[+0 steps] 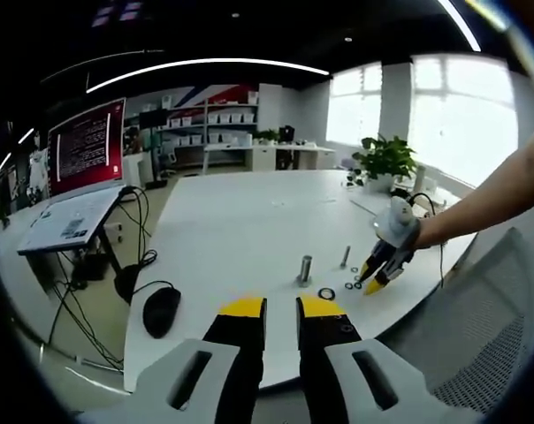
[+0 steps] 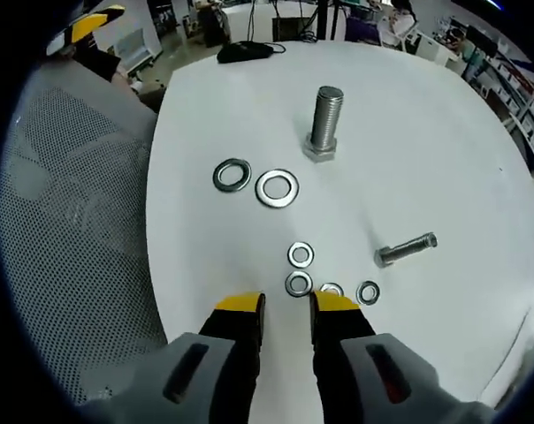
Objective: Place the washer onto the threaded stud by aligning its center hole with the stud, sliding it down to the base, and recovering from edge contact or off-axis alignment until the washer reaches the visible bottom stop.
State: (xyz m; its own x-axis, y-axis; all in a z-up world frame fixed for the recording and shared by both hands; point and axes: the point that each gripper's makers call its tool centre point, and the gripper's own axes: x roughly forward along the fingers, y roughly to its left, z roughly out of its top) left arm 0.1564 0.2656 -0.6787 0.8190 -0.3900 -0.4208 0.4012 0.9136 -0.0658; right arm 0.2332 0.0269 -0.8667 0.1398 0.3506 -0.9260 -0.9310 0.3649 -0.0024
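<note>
No text can be read. At the left of the left gripper view, a red screen (image 1: 90, 146) carries pale lines of writing, too small and blurred to make out.

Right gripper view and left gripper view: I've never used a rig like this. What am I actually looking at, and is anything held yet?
There is no robot arm: a person holds a two-jaw tool in each hand, and each tool carries a camera looking along its own jaws.

In the right gripper view, the right gripper hangs over a white table, jaws slightly apart, gripping nothing. Ahead stands the upright threaded stud; a smaller bolt lies on its side. Two large washers lie near the stud and four small washers near the jaw tips.

The left gripper view looks from the table's opposite edge: the left gripper is empty too, with a computer mouse to its left.
</note>
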